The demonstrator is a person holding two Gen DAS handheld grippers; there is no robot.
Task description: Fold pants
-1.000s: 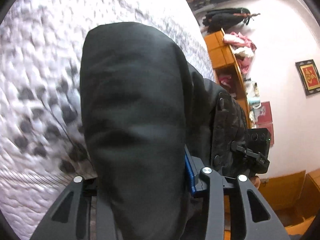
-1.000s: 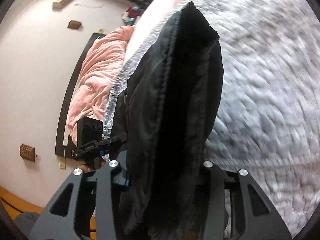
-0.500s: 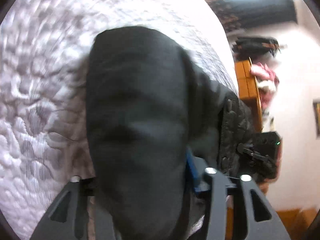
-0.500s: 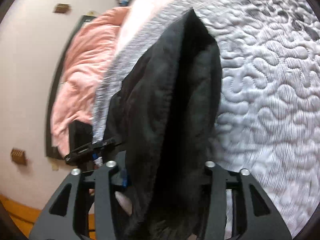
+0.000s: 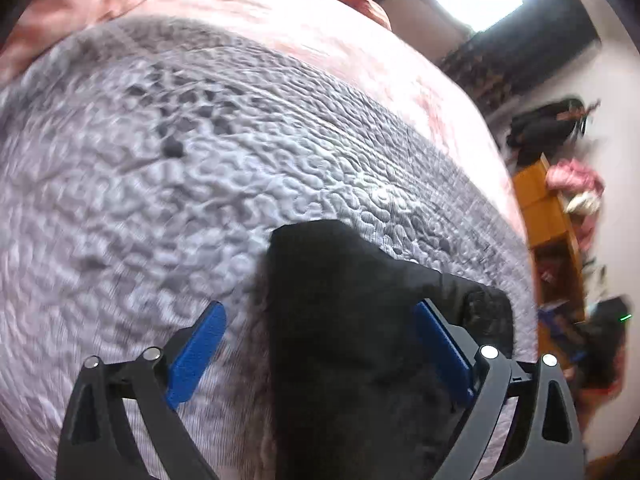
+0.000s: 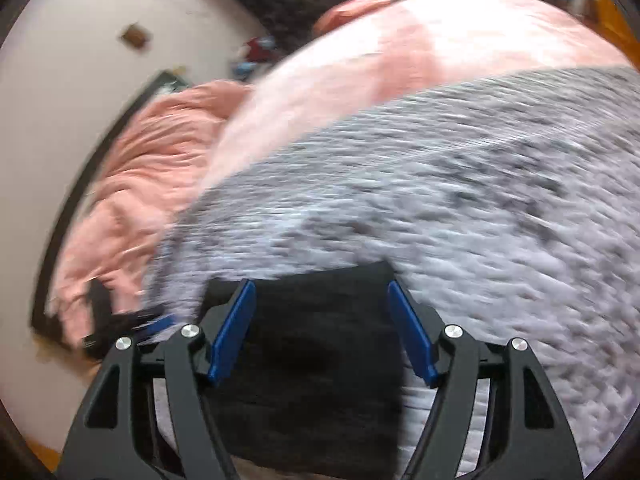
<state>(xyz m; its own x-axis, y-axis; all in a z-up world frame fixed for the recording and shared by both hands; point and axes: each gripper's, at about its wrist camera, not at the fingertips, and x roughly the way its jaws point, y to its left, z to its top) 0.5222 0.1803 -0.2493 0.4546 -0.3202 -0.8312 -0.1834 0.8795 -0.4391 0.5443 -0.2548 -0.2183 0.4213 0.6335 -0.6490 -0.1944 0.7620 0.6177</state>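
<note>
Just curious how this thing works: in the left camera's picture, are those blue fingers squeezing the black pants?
No. The left gripper stands wide open, its blue pads apart from the black pants lying on the grey quilt.

I see black pants [image 5: 360,340] lying between left gripper [image 5: 320,344] fingers, blocking way down. Grey quilt [image 5: 200,184] ahead bare, open room.

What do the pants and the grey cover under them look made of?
Pants: black, matte woven cloth, probably cotton or a blend; no sheen, soft rounded fold. Cover: grey quilted fabric, likely padded; its stitched squiggles stand up in puffy relief.
</note>
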